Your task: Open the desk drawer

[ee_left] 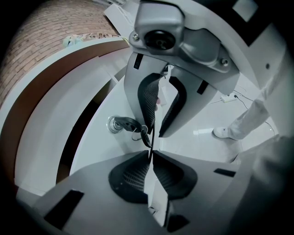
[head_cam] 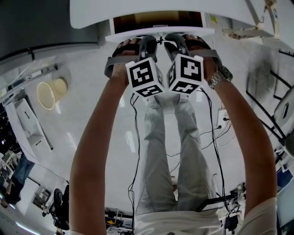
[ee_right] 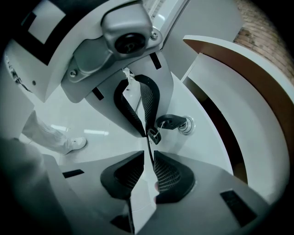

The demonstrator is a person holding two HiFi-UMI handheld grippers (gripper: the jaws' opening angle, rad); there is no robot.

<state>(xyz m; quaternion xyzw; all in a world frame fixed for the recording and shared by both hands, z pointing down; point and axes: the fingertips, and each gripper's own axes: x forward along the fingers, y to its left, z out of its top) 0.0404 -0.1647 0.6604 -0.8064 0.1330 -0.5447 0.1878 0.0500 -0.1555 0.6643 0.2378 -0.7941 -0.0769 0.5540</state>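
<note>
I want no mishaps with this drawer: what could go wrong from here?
The left hand-held gripper and the right hand-held gripper pinch only the thin edge of the drawer front; the pads may slip off. The key in the lock hangs beside the jaws and could snag. Cables trailing by the legs could catch a backward step.

drawer (head_cam: 138,31): white (brown inside) | key (ee_left: 125,123): black | marker cube (head_cam: 144,75): black-white squares

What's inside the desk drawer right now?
Through the open top of the drawer only brown inner surfaces show, no contents visible. The white desktop covers the rest.
</note>
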